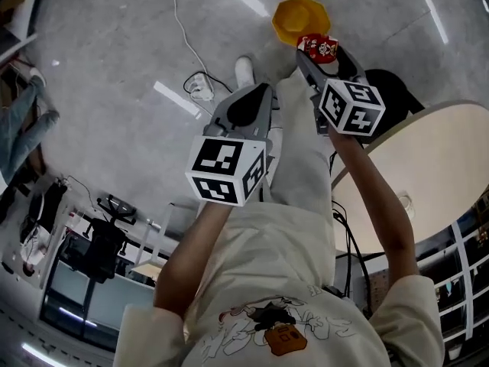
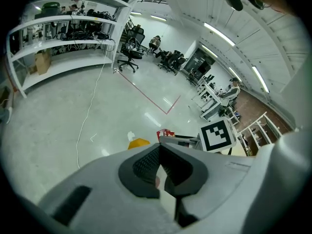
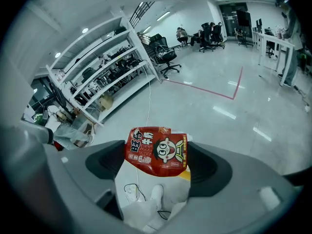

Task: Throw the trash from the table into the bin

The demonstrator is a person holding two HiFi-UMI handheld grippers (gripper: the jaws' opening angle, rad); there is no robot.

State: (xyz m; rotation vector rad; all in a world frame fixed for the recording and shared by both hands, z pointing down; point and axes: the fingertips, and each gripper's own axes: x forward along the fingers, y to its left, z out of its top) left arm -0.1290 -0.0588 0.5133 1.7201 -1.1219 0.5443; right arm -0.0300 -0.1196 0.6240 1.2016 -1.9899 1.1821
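Note:
In the right gripper view a red snack packet [image 3: 156, 151] with a cartoon face sits between the pads, and my right gripper [image 3: 157, 163] is shut on it. The head view shows the same packet [image 1: 319, 47] held just over the near rim of a yellow bin [image 1: 302, 17] standing on the floor. A sliver of the bin [image 3: 185, 174] peeks out below the packet. My left gripper [image 1: 258, 92] hangs lower and to the left, jaws shut and empty. From the left gripper [image 2: 159, 149] view, the bin [image 2: 139, 143] and packet [image 2: 165, 133] lie just ahead.
A round beige table [image 1: 428, 167] stands to the right. On the grey floor lie a white cable with a power strip [image 1: 200, 90]. The person's shoe [image 1: 244, 69] and pale trouser leg are beside the bin. Shelving [image 2: 58, 48] and office chairs [image 2: 129, 57] stand far off.

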